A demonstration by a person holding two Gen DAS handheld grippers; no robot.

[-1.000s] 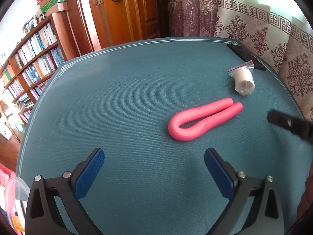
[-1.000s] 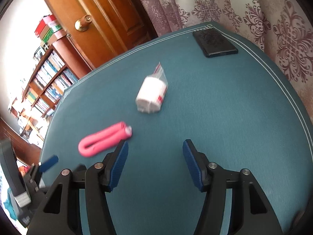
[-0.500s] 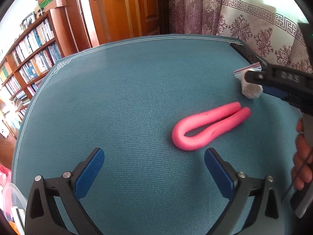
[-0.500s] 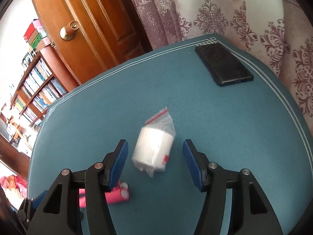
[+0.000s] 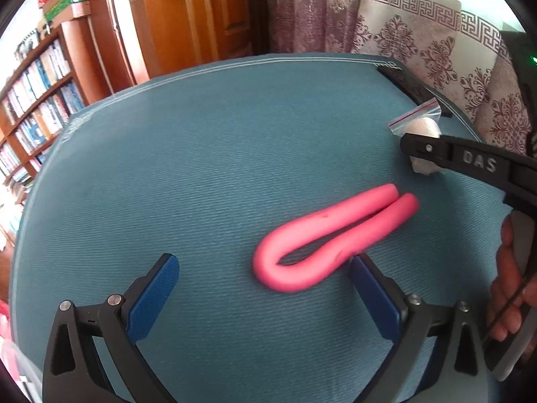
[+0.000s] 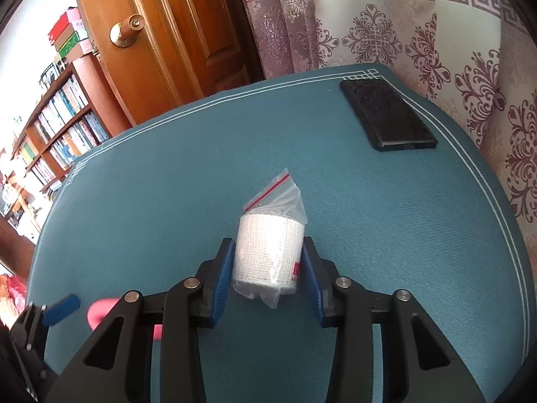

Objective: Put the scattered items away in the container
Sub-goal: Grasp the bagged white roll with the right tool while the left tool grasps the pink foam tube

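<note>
Bandage roll (image 6: 268, 255) in its bag: right gripper (image 6: 268, 268) fingers closed against both sides. Left gripper (image 5: 265, 295) wide open, empty, near pink tube (image 5: 332, 238). Pickup step; lifting should follow.

A flat black phone (image 6: 389, 114) is lying near the far corner of the blue-green table mat (image 6: 386, 235). A brown wooden door (image 6: 174, 30) with a round gold knob (image 6: 126, 35) is standing behind. Books are filling a tall wooden bookshelf (image 6: 57, 127). Patterned purple curtains (image 6: 386, 23) are hanging beside the door.
</note>
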